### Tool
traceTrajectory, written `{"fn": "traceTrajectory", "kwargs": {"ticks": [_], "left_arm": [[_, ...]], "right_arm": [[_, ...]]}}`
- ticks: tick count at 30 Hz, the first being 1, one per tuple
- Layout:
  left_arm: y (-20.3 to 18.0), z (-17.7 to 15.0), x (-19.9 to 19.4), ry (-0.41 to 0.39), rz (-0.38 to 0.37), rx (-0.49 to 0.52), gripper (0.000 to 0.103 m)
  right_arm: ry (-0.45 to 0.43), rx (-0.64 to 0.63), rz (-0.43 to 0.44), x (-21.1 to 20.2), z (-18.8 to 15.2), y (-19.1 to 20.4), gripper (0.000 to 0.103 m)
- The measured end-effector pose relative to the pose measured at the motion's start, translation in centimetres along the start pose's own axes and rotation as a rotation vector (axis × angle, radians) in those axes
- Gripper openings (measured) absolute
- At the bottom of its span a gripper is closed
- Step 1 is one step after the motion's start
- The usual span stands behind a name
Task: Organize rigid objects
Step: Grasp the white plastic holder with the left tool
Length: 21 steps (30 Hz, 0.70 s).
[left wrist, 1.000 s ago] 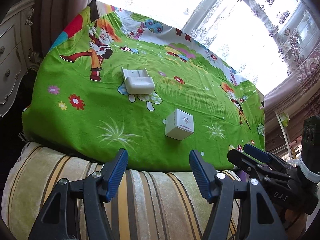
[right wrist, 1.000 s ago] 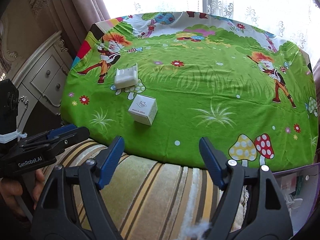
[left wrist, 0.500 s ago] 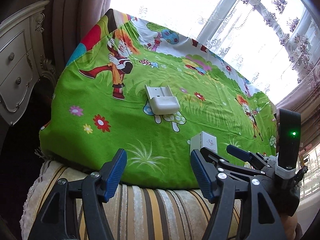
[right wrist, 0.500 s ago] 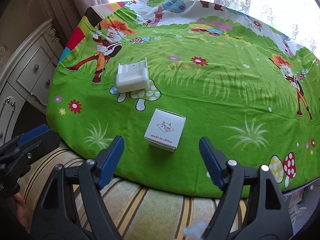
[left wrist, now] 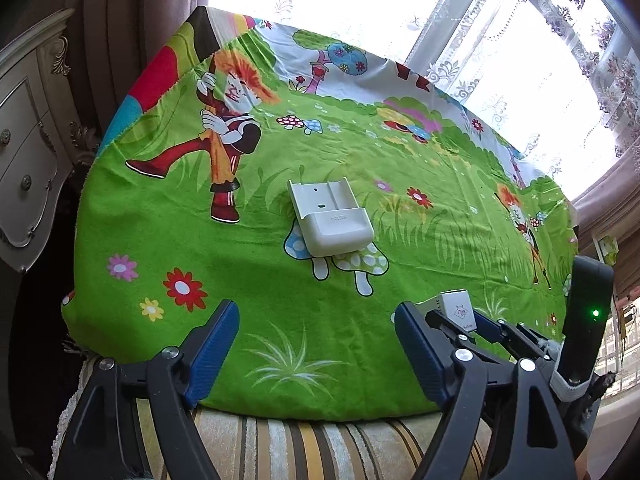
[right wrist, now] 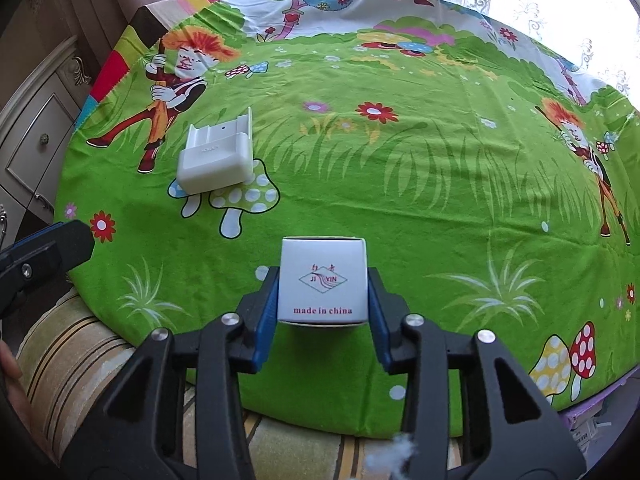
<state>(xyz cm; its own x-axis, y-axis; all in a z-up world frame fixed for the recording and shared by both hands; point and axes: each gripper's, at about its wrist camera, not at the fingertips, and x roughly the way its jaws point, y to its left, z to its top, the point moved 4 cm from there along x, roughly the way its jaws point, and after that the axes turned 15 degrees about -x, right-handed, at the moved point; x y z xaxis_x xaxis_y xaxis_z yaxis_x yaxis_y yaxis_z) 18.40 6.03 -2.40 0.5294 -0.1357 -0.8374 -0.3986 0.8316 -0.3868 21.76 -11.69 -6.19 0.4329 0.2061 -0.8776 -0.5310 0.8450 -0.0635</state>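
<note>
A small white cardboard box [right wrist: 323,280] printed "made in china" sits near the front edge of the green cartoon cloth [right wrist: 420,168]. My right gripper [right wrist: 323,300] is shut on the box, one blue pad against each side. The box also shows in the left wrist view [left wrist: 456,309], behind the right gripper's fingers. A white plastic holder [left wrist: 330,222] lies flat on the cloth farther back; it also shows in the right wrist view [right wrist: 216,158], to the left of the box. My left gripper [left wrist: 316,344] is open and empty over the cloth's front edge, in front of the holder.
The cloth covers a round table [left wrist: 280,364] with a striped cushion [left wrist: 320,448] at its front edge. A cream carved dresser [left wrist: 28,160] stands at the left. Curtains and a bright window [left wrist: 520,40] are behind the table.
My right gripper moved forward and closed on the white box. My left gripper moved forward and closer to the holder, staying open.
</note>
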Motion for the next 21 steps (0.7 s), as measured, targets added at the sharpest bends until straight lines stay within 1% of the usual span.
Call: {"fn": "traceTrajectory", "kwargs": {"ticks": [4, 9, 11, 15, 17, 18, 19, 21], "left_arm": [[-1.3, 0.8, 2.4, 0.051, 0.019, -0.009, 0.083], [-2.9, 2.7, 5.6, 0.056, 0.049, -0.031, 0.083], [-3.4, 3.6, 6.7, 0.042, 0.070, -0.041, 0.083], [-3.4, 4.5, 9.0, 0.044, 0.111, -0.093, 0.083], [-3.3, 4.7, 10.0, 0.038, 0.138, -0.113, 0.083], [-3.4, 4.8, 10.3, 0.036, 0.140, -0.120, 0.083], [-3.5, 4.9, 10.6, 0.034, 0.147, -0.115, 0.083], [-3.7, 4.8, 11.2, 0.025, 0.186, -0.090, 0.083]], "right_arm": [[-0.012, 0.004, -0.026, 0.1, -0.4, -1.4, 0.045], [-0.022, 0.020, -0.068, -0.1, -1.1, -3.0, 0.045], [-0.027, 0.026, -0.087, -0.1, -1.4, -3.6, 0.045], [-0.023, 0.043, -0.111, 0.2, -1.9, -4.7, 0.045], [-0.019, 0.052, -0.103, 0.5, -2.0, -5.1, 0.045], [-0.016, 0.056, -0.093, 0.8, -2.1, -5.3, 0.045], [-0.013, 0.059, -0.086, 0.9, -2.2, -5.3, 0.045], [-0.010, 0.061, -0.078, 1.2, -2.3, -5.4, 0.045]]}}
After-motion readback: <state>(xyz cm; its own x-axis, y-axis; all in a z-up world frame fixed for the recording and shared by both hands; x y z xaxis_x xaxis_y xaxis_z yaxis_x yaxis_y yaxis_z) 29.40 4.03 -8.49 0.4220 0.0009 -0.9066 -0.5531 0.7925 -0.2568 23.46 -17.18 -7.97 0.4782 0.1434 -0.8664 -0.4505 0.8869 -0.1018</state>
